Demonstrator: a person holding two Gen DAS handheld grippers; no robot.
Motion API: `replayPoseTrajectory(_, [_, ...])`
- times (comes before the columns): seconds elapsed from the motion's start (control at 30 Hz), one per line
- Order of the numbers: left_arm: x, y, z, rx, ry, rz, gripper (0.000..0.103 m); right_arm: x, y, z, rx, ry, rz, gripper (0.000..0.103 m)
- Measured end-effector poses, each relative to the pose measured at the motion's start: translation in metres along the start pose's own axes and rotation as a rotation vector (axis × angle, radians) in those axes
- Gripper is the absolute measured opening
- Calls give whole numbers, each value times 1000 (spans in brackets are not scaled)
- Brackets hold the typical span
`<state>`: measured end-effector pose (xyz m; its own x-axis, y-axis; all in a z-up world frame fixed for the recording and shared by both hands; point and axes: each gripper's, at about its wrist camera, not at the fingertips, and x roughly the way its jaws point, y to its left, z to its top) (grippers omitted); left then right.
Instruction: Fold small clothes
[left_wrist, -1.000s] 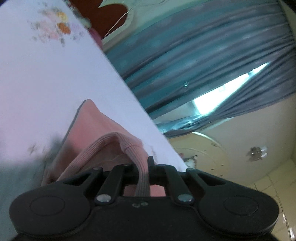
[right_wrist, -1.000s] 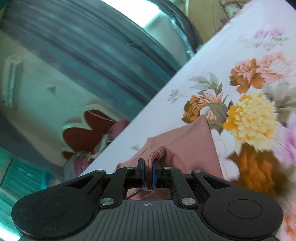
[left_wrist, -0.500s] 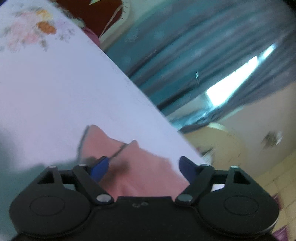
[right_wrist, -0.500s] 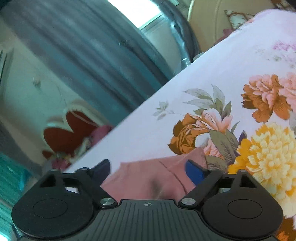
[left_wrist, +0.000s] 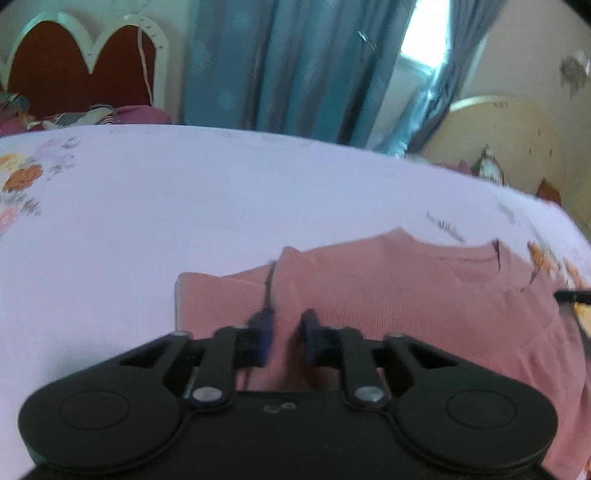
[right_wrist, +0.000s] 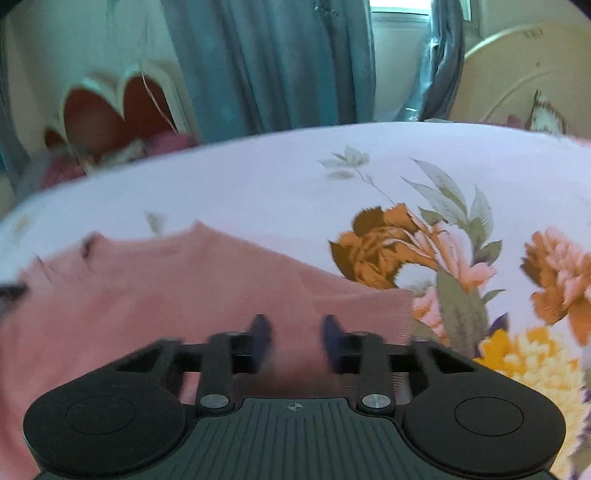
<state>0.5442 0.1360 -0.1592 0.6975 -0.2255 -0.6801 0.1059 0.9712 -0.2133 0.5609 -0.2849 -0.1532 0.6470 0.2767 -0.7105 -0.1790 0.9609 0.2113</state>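
Note:
A pink ribbed garment (left_wrist: 406, 295) lies folded flat on the white floral bedsheet (left_wrist: 184, 203). My left gripper (left_wrist: 286, 332) hovers low over its left part. The jaws are closing, with a narrow gap still between them and only cloth beneath, nothing pinched. In the right wrist view the same garment (right_wrist: 166, 288) spreads to the left. My right gripper (right_wrist: 295, 332) sits over its right edge, its jaws also closing with a gap and nothing between the pads. A dark tip of the other gripper (left_wrist: 572, 295) shows at the garment's far right.
The sheet's large orange and yellow flower print (right_wrist: 443, 258) lies right of the garment. A red heart-shaped headboard (left_wrist: 74, 70) with pillows stands behind the bed. Blue curtains (left_wrist: 288, 62) and a bright window are beyond, with a cream round panel (left_wrist: 498, 140) to the right.
A second ago both grippers were shut on the garment's ribbed edge and held it up. They then opened wide and let it fall. Now both views have rolled level and the jaws have narrowed.

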Motion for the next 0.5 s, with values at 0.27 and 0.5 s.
replayPoseTrajectory(0.27, [-5, 17, -9, -236, -84, -13, 7, -15, -23, -11, 126, -142, -34, 4])
replayPoseTrajectory(0.5, [-9, 8, 6, -157, -32, 37, 47, -8, -17, -10, 182, -93, -131, 45])
